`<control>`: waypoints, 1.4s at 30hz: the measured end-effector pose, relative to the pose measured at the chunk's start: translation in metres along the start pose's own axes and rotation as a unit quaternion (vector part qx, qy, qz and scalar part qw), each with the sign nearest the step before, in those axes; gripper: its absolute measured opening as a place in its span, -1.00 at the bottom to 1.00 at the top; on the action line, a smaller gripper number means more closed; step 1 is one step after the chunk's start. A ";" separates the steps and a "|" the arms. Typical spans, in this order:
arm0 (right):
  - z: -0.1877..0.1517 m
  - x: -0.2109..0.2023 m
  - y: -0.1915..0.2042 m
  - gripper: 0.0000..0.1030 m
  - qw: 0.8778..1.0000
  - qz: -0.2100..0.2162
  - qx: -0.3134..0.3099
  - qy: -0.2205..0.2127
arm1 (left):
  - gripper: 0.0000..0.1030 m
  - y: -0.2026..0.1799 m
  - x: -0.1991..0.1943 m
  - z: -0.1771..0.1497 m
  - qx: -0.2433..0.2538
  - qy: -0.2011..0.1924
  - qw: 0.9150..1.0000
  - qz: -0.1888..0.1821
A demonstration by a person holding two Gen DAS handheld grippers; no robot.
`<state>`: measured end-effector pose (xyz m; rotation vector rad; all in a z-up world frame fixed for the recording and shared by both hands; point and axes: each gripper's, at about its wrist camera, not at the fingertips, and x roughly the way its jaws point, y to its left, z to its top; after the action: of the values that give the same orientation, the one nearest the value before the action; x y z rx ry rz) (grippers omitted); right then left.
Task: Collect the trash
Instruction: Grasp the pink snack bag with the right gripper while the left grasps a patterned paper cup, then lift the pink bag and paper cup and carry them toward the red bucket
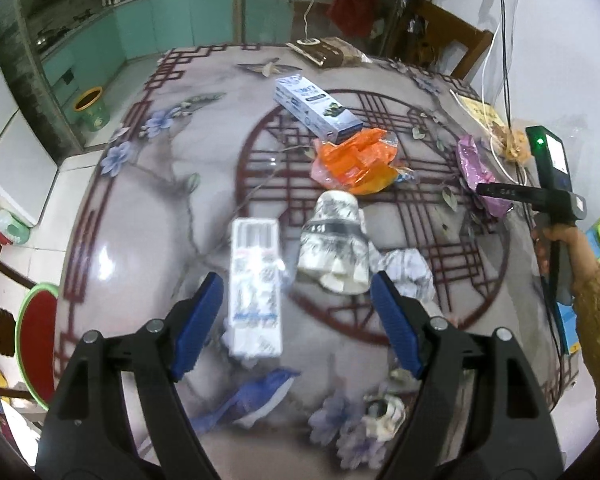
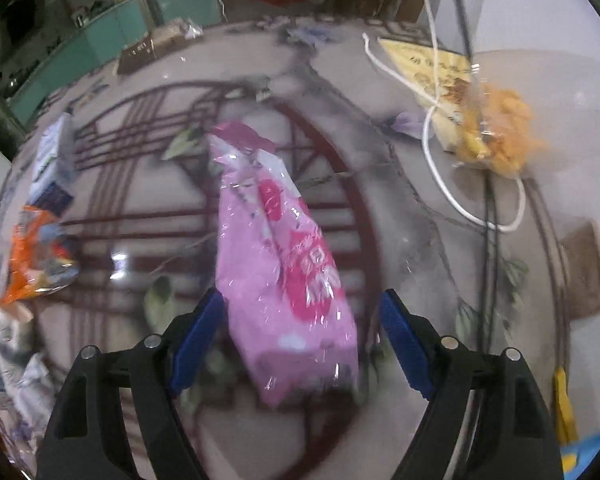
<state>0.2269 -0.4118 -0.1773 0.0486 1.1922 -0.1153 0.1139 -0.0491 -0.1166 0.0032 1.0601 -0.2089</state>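
Observation:
Trash lies on a patterned round table (image 1: 148, 208). In the left wrist view my left gripper (image 1: 298, 284) is open above the table, with a white carton (image 1: 255, 288) between its fingers and a crushed paper cup (image 1: 334, 240) just ahead. Beyond lie an orange wrapper (image 1: 356, 160), a blue-white box (image 1: 314, 106) and crumpled paper (image 1: 406, 268). My right gripper (image 2: 302, 304) is open around the near end of a pink plastic bag (image 2: 284, 264); it also shows in the left wrist view (image 1: 496, 194) at the pink bag (image 1: 476, 168).
A bag of yellow snacks (image 2: 496, 132) and a white cord (image 2: 440, 168) lie at the table's far right, on a yellow card (image 2: 428, 68). A brown packet (image 1: 328, 52) sits at the far edge. A green bin (image 1: 92, 108) stands on the floor left, a red stool (image 1: 36, 344) nearer.

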 end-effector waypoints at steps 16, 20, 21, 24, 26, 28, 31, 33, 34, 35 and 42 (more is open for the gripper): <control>0.013 -0.010 0.010 -0.53 0.996 0.069 0.013 -0.055 | 0.44 -0.046 0.120 0.036 0.060 0.072 0.996 -0.001; 0.009 -0.024 0.017 -0.54 0.994 0.086 0.021 -0.066 | 0.43 -0.041 0.133 0.035 0.055 0.085 0.995 -0.001; 0.009 -0.027 0.019 -0.54 0.993 0.090 0.023 -0.067 | 0.41 -0.040 0.133 0.034 0.062 0.079 0.995 0.004; 0.006 -0.034 0.023 -0.54 0.993 0.098 0.028 -0.066 | 0.16 -0.041 0.132 0.034 0.066 0.077 0.995 0.002; 0.003 -0.040 0.027 -0.54 0.992 0.101 0.032 -0.069 | 0.15 -0.039 0.130 0.034 0.063 0.077 0.995 -0.004; 0.000 -0.045 0.030 -0.54 0.992 0.103 0.033 -0.070 | 0.14 -0.039 0.126 0.033 0.057 0.074 0.996 -0.008; -0.005 -0.054 0.036 -0.54 0.991 0.106 0.033 -0.075 | 0.14 -0.035 0.110 0.034 0.048 0.058 0.997 -0.012; -0.008 -0.058 0.039 -0.54 0.991 0.106 0.035 -0.076 | 0.14 -0.034 0.099 0.035 0.045 0.047 0.998 -0.014; -0.010 -0.060 0.041 -0.54 0.991 0.107 0.036 -0.076 | 0.14 -0.034 0.091 0.036 0.045 0.041 0.998 -0.016; -0.012 -0.062 0.042 -0.54 0.991 0.108 0.037 -0.076 | 0.14 -0.034 0.089 0.037 0.044 0.038 0.998 -0.016; -0.029 -0.094 0.055 -0.53 0.989 0.110 0.042 -0.094 | 0.14 -0.034 0.046 0.032 0.043 0.001 0.999 -0.025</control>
<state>0.1718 -0.3483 -0.1019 0.2377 0.9864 0.0251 0.1579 -0.0932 -0.1377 0.0546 1.0539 -0.2991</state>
